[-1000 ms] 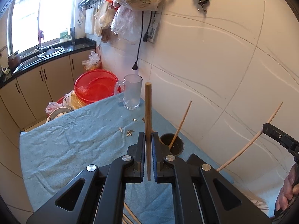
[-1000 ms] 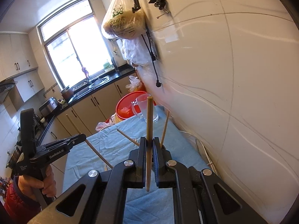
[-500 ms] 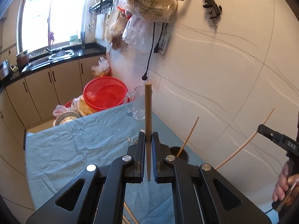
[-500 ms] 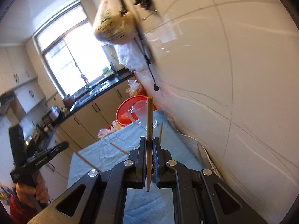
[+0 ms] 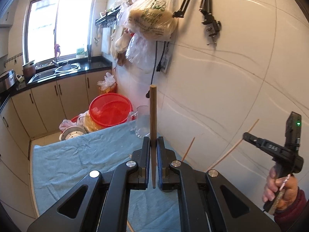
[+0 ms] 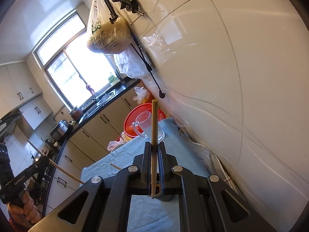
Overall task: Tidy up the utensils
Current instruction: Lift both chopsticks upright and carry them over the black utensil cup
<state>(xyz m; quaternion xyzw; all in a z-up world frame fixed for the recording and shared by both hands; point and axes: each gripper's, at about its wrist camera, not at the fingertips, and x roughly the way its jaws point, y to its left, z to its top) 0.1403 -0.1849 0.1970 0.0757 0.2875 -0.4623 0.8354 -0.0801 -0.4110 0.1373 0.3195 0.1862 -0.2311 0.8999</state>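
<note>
Left gripper higher, chopstick clamped

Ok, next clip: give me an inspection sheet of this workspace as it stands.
Surface: blue cloth covers the table.
Job's things: one chopstick in the left gripper, another chopstick in the right gripper; dark holder cup below it.
Clutter: glass mug, red basin.
Grippers: both shut on chopsticks.
Cables: black cord hangs down the wall.
Surroundings: tiled wall, hanging bags, sink counter, window.
</note>
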